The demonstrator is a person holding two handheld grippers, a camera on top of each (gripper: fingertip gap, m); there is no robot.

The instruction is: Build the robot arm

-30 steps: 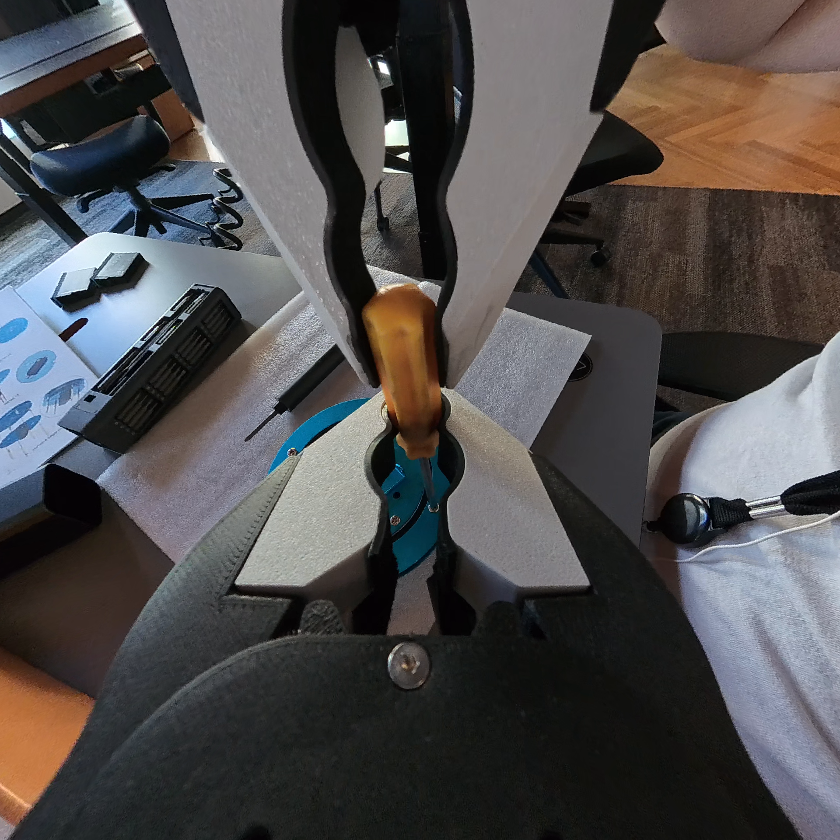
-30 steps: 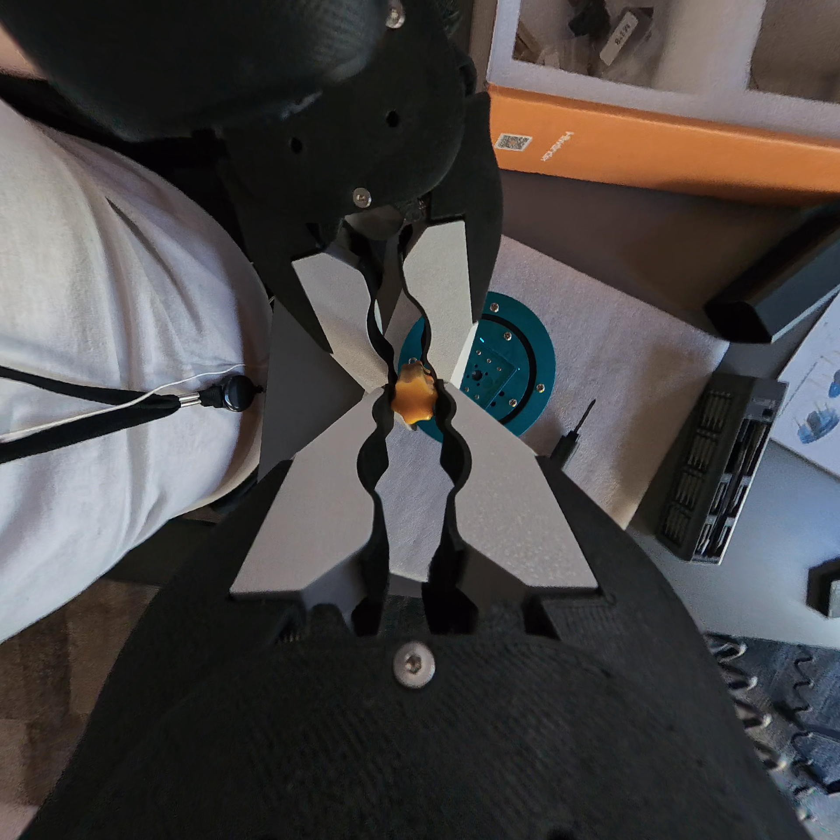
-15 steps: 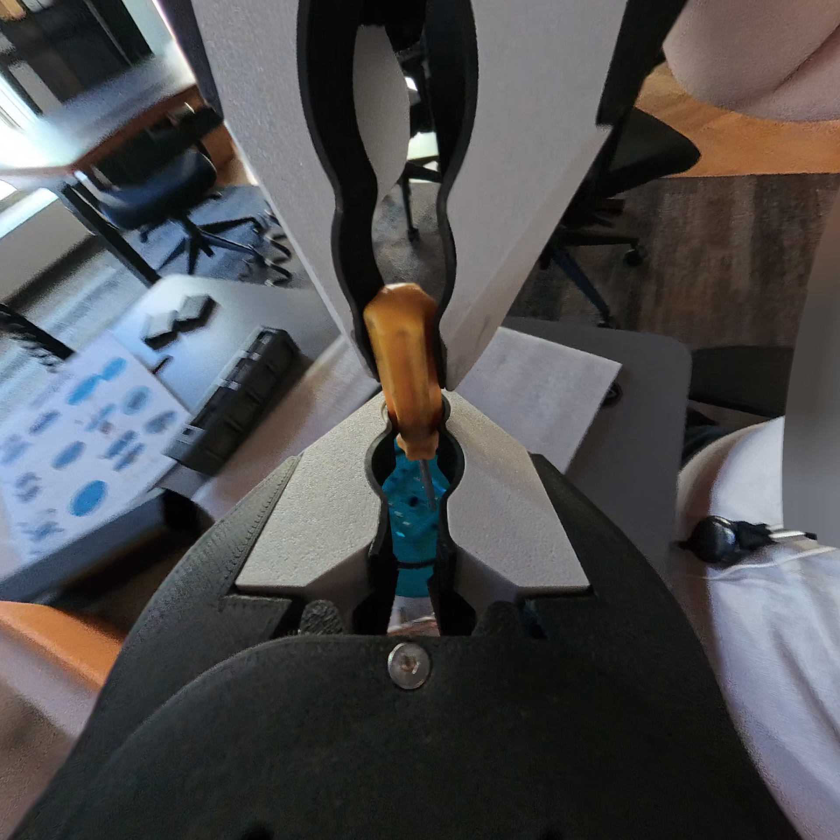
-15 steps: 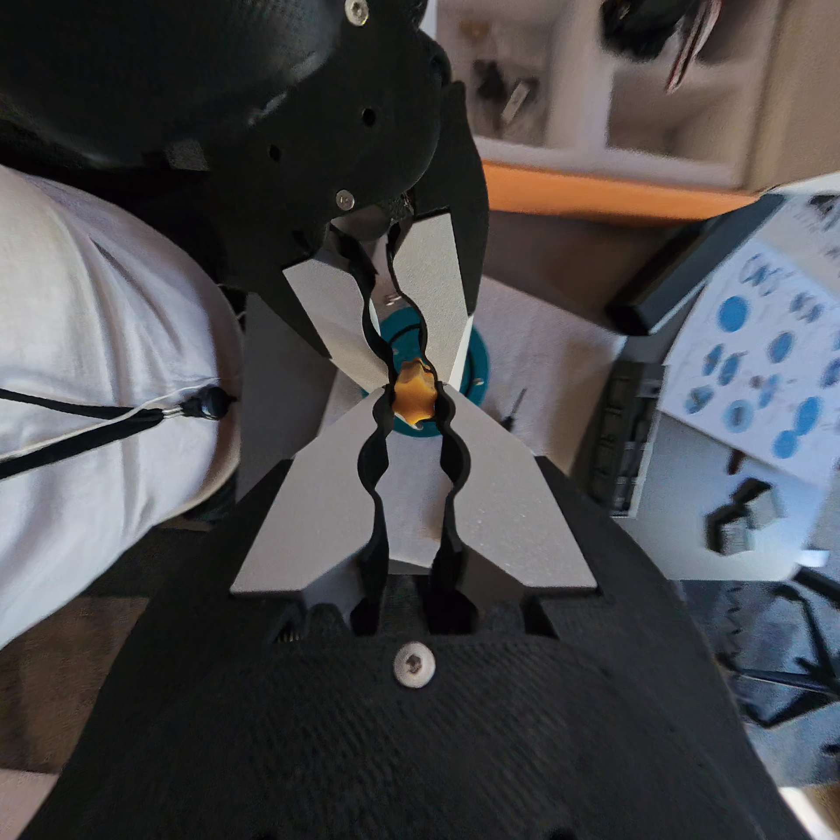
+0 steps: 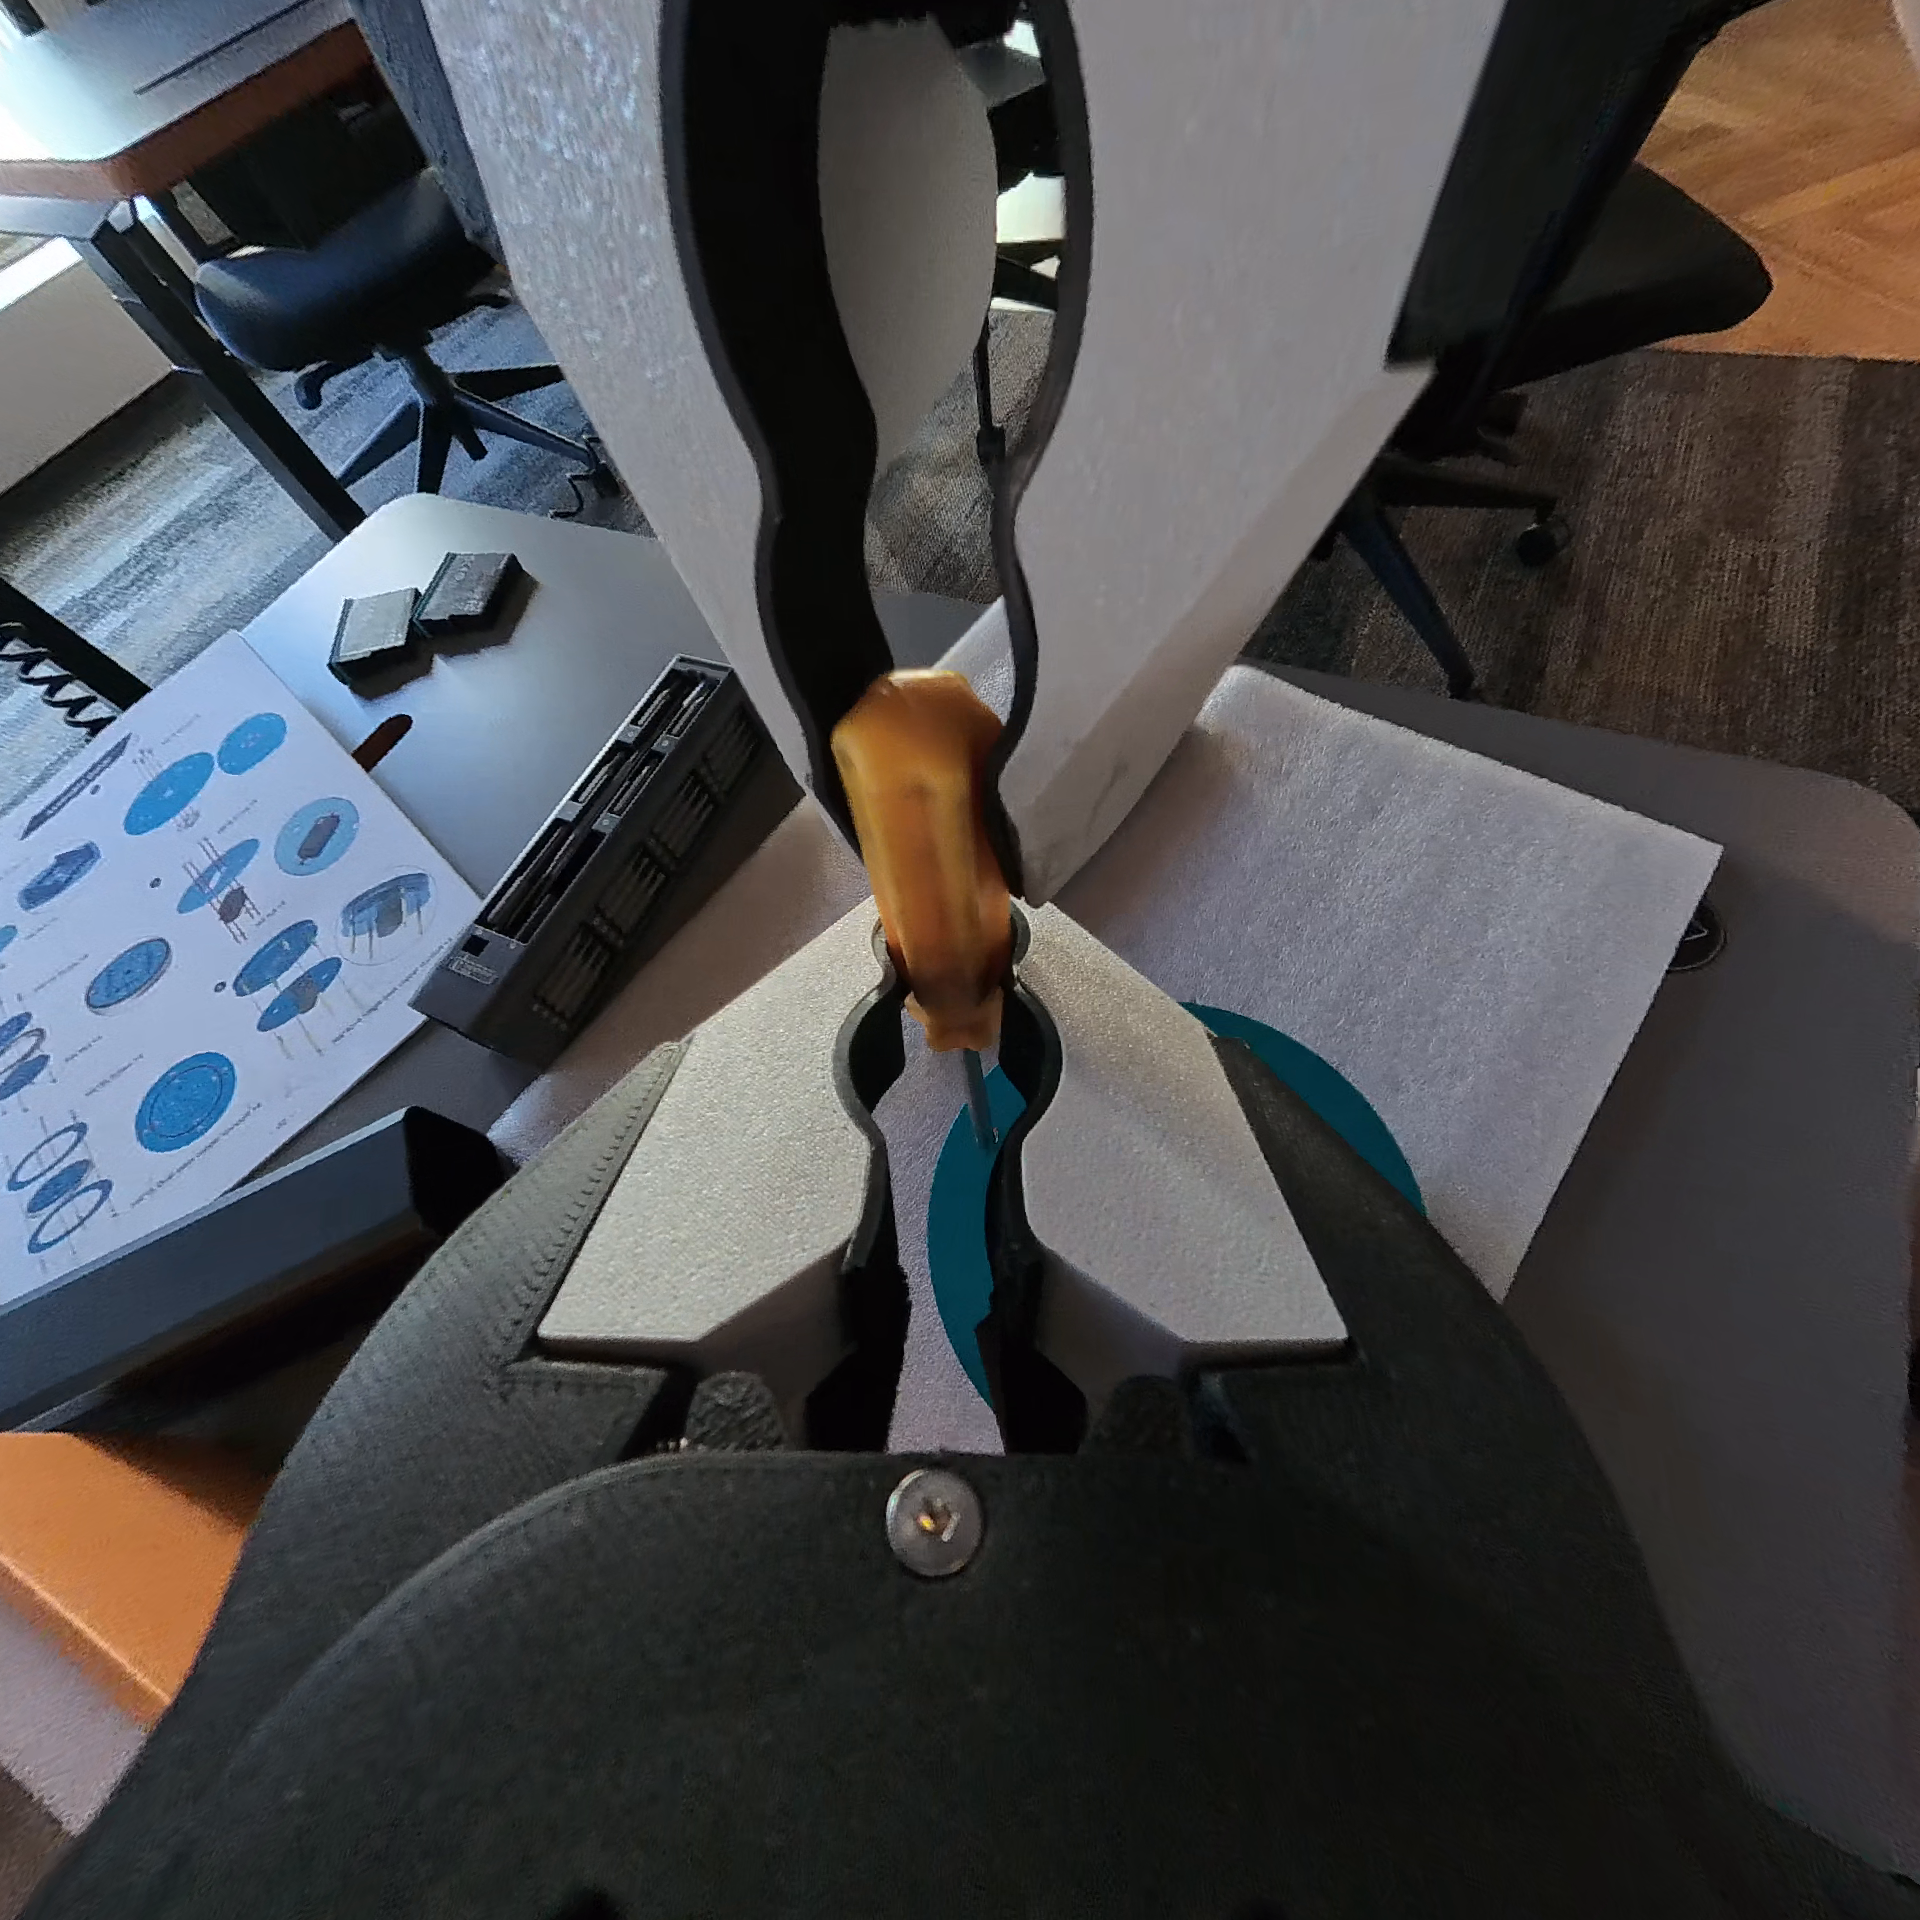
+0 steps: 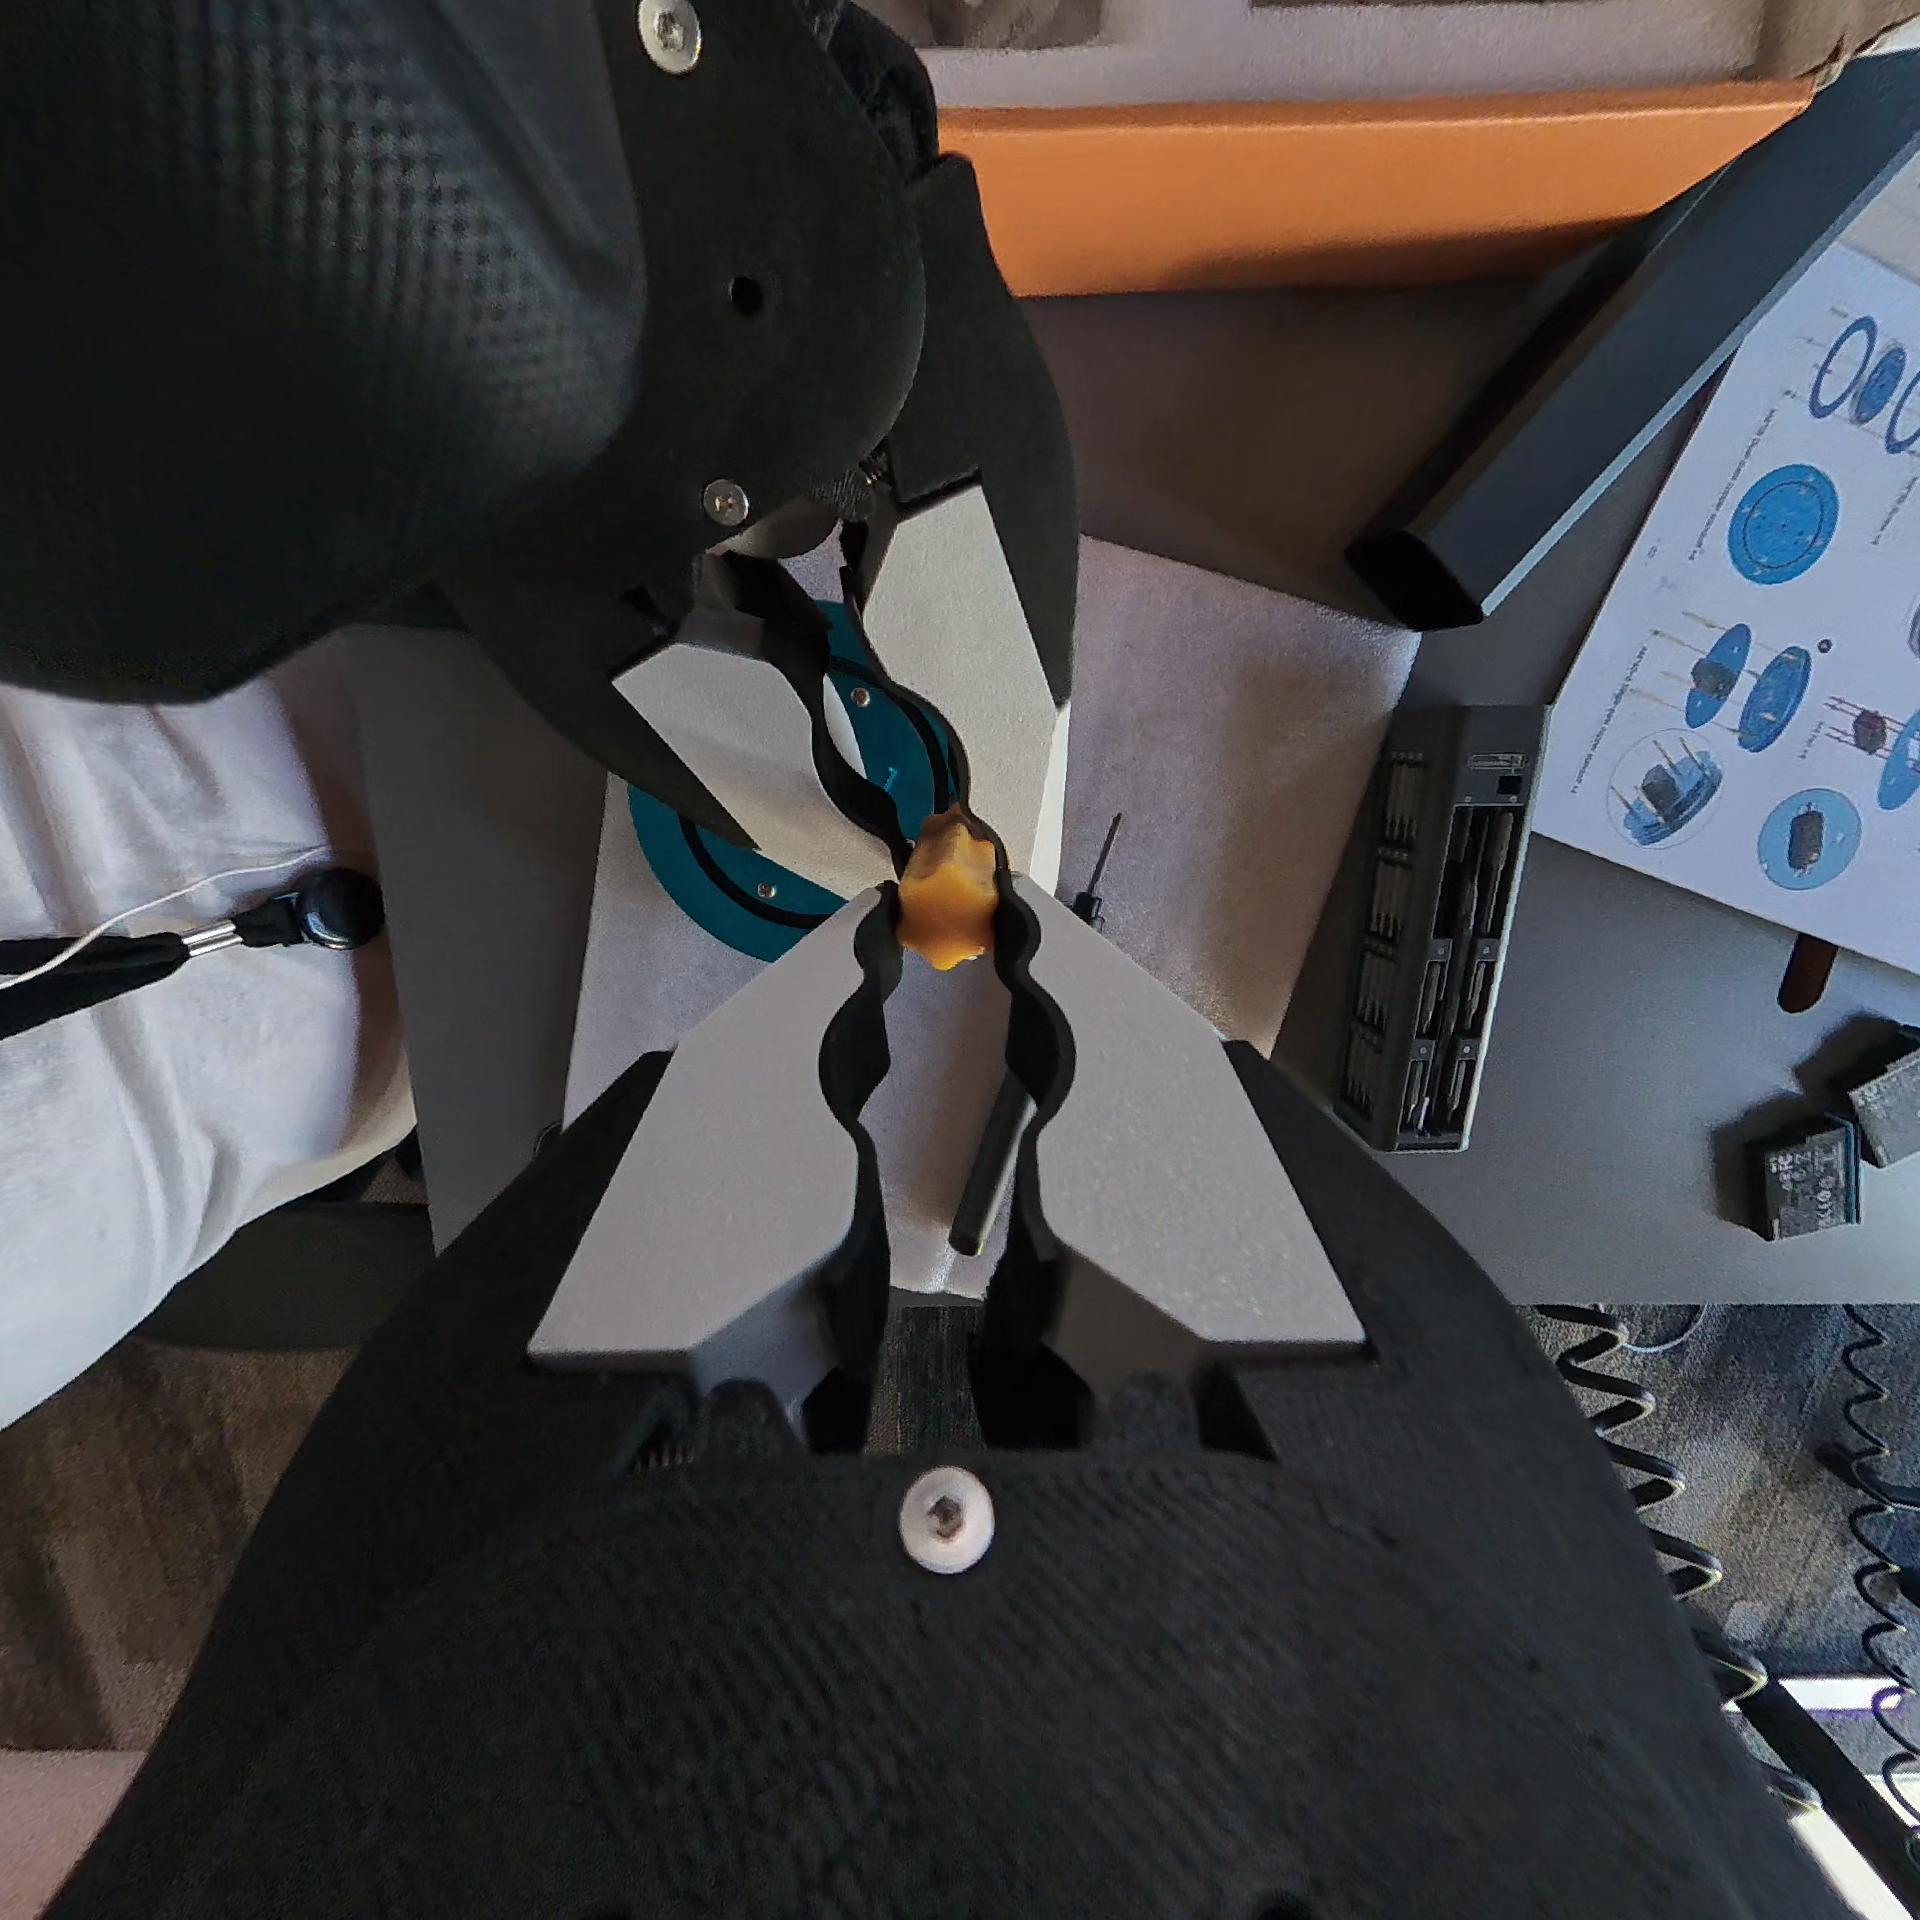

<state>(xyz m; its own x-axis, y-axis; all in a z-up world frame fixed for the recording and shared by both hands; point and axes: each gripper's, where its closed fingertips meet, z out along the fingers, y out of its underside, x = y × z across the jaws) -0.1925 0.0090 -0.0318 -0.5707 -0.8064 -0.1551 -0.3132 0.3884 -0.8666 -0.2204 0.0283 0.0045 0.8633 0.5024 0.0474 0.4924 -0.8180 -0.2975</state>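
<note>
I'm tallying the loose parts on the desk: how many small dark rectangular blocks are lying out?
2. Both small dark blocks lie side by side on the grey desk past the printed sheet: one nearer the sheet, the other touching it. Others may be hidden behind the grippers.

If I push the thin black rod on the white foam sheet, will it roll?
The black rod looks round and smooth, so it would probably roll sideways easily. The foam sheet looks soft, which may slow it. It seems thin, so likely light.
</note>
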